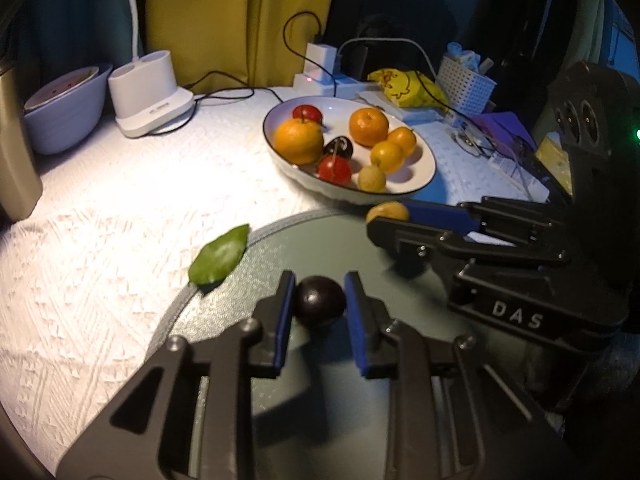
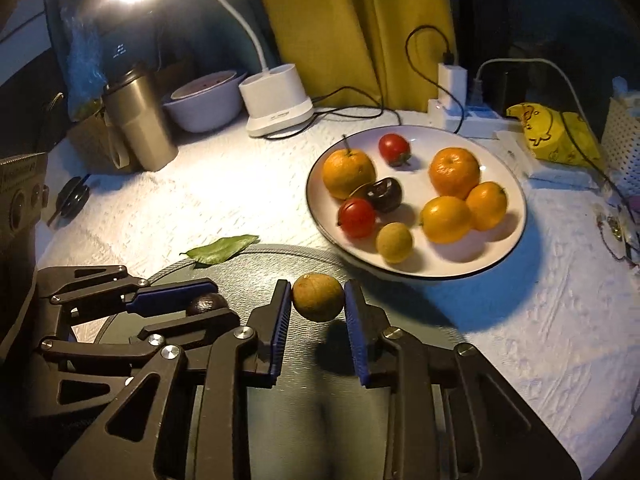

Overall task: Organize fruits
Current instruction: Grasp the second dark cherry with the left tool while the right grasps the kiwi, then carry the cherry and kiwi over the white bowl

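My left gripper (image 1: 320, 300) is shut on a dark plum (image 1: 320, 306) over a round grey-green mat (image 1: 320, 248). My right gripper (image 2: 318, 298) is shut on a small tan round fruit (image 2: 318, 296) over the same mat (image 2: 256, 256). In the left wrist view the right gripper (image 1: 386, 216) shows at the right with the tan fruit (image 1: 387, 212). In the right wrist view the left gripper (image 2: 208, 302) shows at the left with the plum (image 2: 206, 304). A white plate (image 2: 416, 136) behind the mat holds oranges, red tomatoes, a dark fruit and a tan fruit; it also shows in the left wrist view (image 1: 424, 148).
A green leaf (image 2: 220, 250) lies on the mat's far left edge. A white lamp base (image 2: 278, 100), a pale bowl (image 2: 204, 100) and a metal tumbler (image 2: 136, 124) stand at the back left. A power strip (image 2: 460, 108), yellow bag (image 2: 548, 128) and white basket (image 2: 624, 136) stand back right.
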The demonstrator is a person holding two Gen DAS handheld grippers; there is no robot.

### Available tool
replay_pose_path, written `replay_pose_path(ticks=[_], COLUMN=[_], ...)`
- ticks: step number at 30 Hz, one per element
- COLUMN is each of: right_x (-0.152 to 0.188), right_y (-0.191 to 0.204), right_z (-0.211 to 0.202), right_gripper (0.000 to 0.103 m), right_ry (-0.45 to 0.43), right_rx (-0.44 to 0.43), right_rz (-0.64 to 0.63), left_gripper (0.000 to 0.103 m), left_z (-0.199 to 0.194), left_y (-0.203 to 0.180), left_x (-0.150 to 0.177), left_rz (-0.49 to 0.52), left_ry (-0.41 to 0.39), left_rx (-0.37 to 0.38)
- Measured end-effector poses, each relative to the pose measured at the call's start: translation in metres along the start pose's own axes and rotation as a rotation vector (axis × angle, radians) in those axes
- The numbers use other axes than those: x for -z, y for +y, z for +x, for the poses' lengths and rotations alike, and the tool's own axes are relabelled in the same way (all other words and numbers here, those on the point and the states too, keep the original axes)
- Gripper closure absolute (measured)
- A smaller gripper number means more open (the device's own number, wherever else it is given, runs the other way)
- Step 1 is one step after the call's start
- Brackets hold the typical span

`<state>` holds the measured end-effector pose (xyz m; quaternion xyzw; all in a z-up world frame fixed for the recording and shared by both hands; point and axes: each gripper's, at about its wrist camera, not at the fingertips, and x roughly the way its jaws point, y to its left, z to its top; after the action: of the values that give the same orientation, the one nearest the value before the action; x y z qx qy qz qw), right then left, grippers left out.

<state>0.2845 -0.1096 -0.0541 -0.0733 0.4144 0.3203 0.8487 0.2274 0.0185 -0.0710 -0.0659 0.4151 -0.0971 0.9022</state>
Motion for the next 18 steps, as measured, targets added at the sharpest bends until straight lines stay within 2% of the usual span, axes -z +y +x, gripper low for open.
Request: replay_pose_path(ticks=[18], right_x=[-0.010], right_y=[-0.039], right_z=[-0.020], right_gripper=[0.074], right_ry=[-0.060], right_rx=[0.048], right_rz=[0.045], left_gripper=[0.077], left_z=[0.008], left_y=[-0.015], left_x=[-0.034], left_rz=[0.039], left_ry=[-0.038], left_rx=[-0.004])
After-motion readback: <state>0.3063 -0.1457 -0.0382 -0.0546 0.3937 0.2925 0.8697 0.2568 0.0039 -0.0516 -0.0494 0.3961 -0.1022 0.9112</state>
